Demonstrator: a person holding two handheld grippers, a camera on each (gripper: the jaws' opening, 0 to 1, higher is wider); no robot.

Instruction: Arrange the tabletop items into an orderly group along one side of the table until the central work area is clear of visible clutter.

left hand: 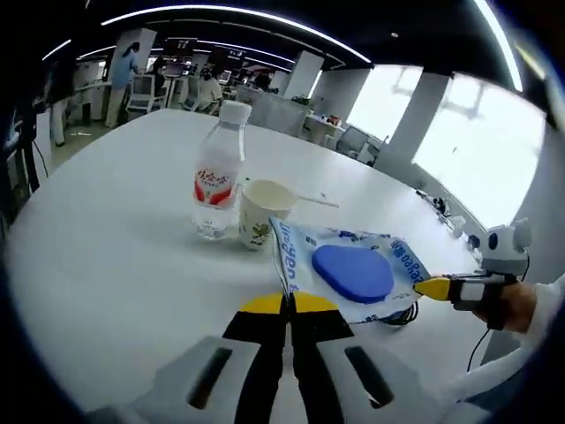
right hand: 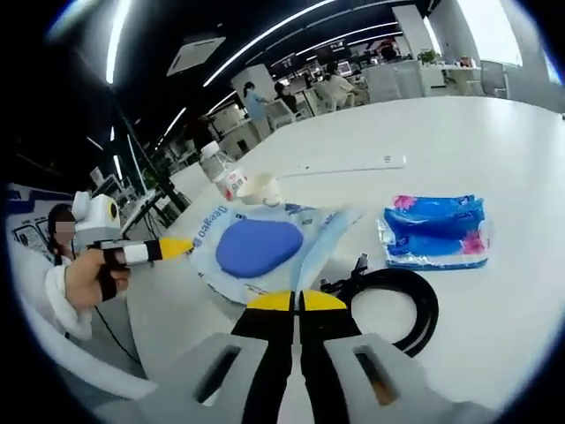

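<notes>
My left claw (left hand: 285, 305) is clamped on one edge of the blue-and-white packet (left hand: 353, 269), my right claw (right hand: 297, 302) pinched on its other edge. The packet sits between them on the white desk (left hand: 115, 256), just beside the paper cup (left hand: 262, 212) and water bottle (left hand: 217, 172). A black cable (right hand: 397, 305) and blue tissue pack (right hand: 435, 231) lie nearby.

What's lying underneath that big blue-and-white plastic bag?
A coiled black cable pokes out from under the blue-and-white plastic bag, at the edge nearest the right gripper. How far it runs beneath is covered; anything else under it is hidden.
</notes>
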